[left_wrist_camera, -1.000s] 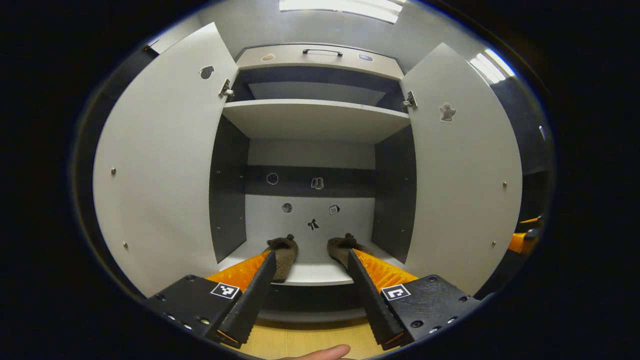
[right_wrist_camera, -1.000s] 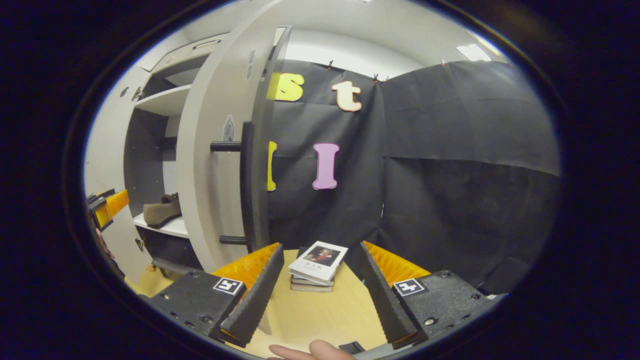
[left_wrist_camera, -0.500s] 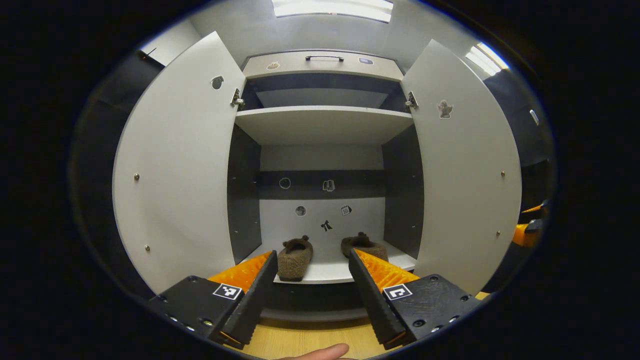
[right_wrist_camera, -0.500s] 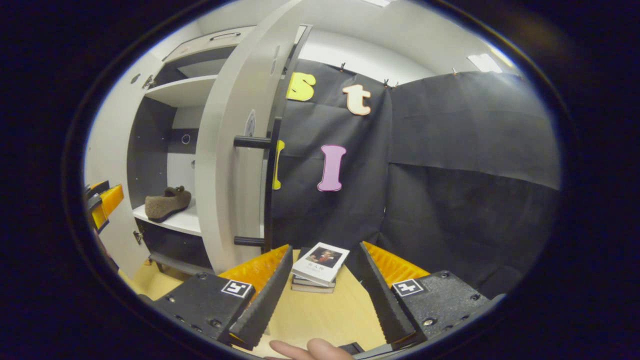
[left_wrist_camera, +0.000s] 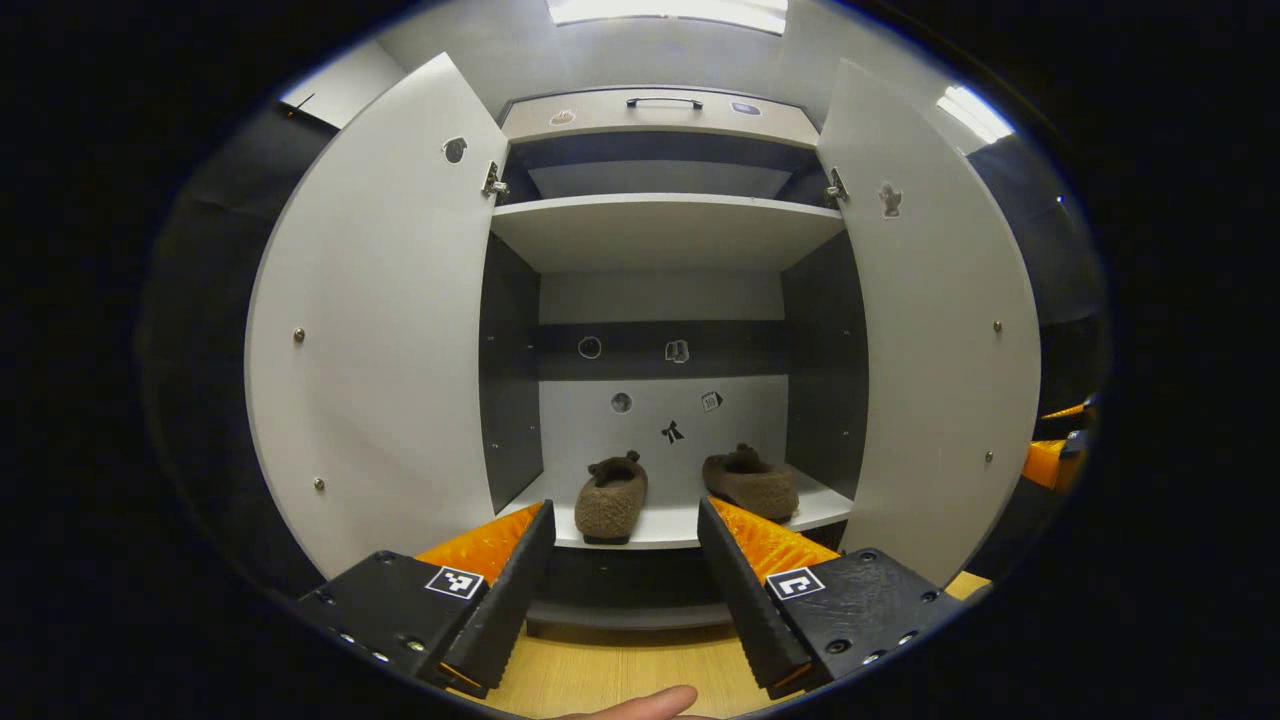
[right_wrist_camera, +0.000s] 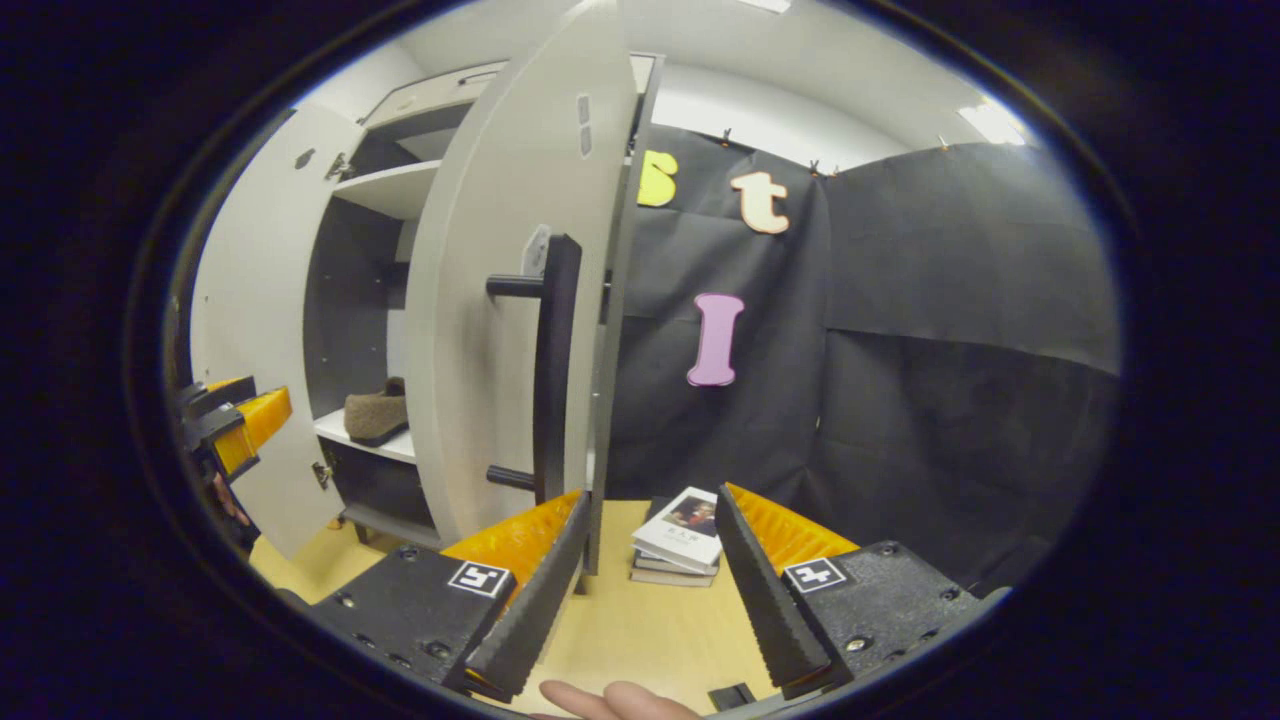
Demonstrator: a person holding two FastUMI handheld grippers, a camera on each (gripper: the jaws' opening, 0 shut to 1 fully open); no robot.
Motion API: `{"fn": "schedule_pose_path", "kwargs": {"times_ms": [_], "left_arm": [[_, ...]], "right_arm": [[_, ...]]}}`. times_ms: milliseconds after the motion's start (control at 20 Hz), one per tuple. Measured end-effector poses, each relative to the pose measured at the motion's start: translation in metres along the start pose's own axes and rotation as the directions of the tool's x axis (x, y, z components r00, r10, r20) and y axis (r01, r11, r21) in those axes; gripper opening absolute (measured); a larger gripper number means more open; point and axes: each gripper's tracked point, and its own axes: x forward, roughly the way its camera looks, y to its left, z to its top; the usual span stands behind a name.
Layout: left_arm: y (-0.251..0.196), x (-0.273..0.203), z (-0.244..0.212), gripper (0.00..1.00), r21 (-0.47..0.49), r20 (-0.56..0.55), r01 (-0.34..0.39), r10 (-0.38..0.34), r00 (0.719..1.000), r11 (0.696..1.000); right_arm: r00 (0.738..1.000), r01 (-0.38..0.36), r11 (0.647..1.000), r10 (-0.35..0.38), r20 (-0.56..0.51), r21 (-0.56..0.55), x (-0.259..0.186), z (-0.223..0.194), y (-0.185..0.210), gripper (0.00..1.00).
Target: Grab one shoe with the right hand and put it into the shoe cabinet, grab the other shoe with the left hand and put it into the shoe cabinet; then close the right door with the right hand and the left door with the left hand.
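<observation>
Shoes (left_wrist_camera: pixel 611 496), soft, light, shelved in cabinet (left_wrist_camera: pixel 665 230) at 12 o'clock; we judge right door (right_wrist_camera: pixel 500 330) stiff, best pushed near its handle (right_wrist_camera: pixel 556 365); both grippers (left_wrist_camera: pixel 625 590) (right_wrist_camera: pixel 650 590) empty, spread.

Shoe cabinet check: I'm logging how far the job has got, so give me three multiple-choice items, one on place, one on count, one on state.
1. Where do the shoes sit?
A. lower shelf
B. upper shelf
C. floor

2. How many shoes are in the cabinet?
A. one
B. two
C. three

3. How do the doors stand?
A. both shut
B. one shut
C. both open

Key: 1 A, both rest on the lower shelf; 2 B, a pair side by side; 3 C, the left door and the right door stand swung outward.
</observation>
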Motion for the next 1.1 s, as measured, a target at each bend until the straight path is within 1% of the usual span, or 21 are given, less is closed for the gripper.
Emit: {"fn": "schedule_pose_path", "kwargs": {"times_ms": [100, 200, 350, 400, 450, 500, 600, 750, 850, 950, 1050, 1100], "left_arm": [[0.006, -0.002, 0.002, 0.87, 0.028, 0.009, -0.012, 0.011, 1.0, 1.0], [0.011, -0.009, -0.001, 0.87, 0.077, 0.005, -0.03, 0.03, 1.0, 0.997], [0.023, -0.024, -0.001, 0.85, 0.133, 0.016, -0.065, 0.063, 0.998, 0.989], [0.028, -0.028, 0.0, 0.86, 0.146, 0.021, -0.082, 0.08, 0.997, 0.986], [0.034, -0.033, 0.001, 0.88, 0.157, 0.026, -0.101, 0.098, 0.995, 0.982], [0.043, -0.041, 0.003, 0.9, 0.164, 0.031, -0.124, 0.12, 0.992, 0.979], [0.06, -0.056, 0.008, 0.9, 0.172, 0.042, -0.173, 0.168, 0.985, 0.97], [0.098, -0.08, 0.013, 0.9, 0.201, 0.056, -0.28, 0.274, 0.96, 0.939], [0.13, -0.095, 0.017, 0.9, 0.207, 0.066, -0.349, 0.343, 0.937, 0.914], [0.164, -0.105, 0.026, 0.9, 0.198, 0.077, -0.411, 0.404, 0.912, 0.89], [0.201, -0.112, 0.041, 0.89, 0.215, 0.106, -0.464, 0.452, 0.886, 0.859], [0.221, -0.115, 0.046, 0.9, 0.239, 0.138, -0.499, 0.479, 0.867, 0.833]], "right_arm": [[0.998, -0.061, 0.998, 0.061, 0.016, -0.001, 0.003, 0.002, 0.026, 0.86], [0.992, -0.127, 0.992, 0.127, 0.023, -0.002, 0.009, 0.004, 0.051, 0.86], [0.985, -0.17, 0.985, 0.17, 0.036, -0.015, 0.032, 0.013, 0.084, 0.86], [0.98, -0.196, 0.98, 0.197, 0.037, -0.016, 0.038, 0.016, 0.098, 0.82], [0.974, -0.223, 0.975, 0.223, 0.036, -0.019, 0.045, 0.017, 0.111, 0.86], [0.971, -0.236, 0.971, 0.237, 0.033, -0.029, 0.052, 0.018, 0.12, 0.86], [0.97, -0.235, 0.97, 0.238, 0.05, -0.055, 0.062, 0.022, 0.127, 0.86], [0.97, -0.227, 0.97, 0.233, 0.074, -0.088, 0.074, 0.022, 0.128, 0.86], [0.973, -0.221, 0.971, 0.226, 0.046, -0.093, 0.082, 0.014, 0.126, 0.86], [0.975, -0.22, 0.973, 0.22, 0.007, -0.065, 0.088, 0.006, 0.126, 0.86], [0.975, -0.223, 0.974, 0.222, -0.011, -0.035, 0.086, 0.002, 0.132, 0.86], [0.975, -0.222, 0.974, 0.222, -0.012, -0.032, 0.083, 0.002, 0.134, 0.86]]}}
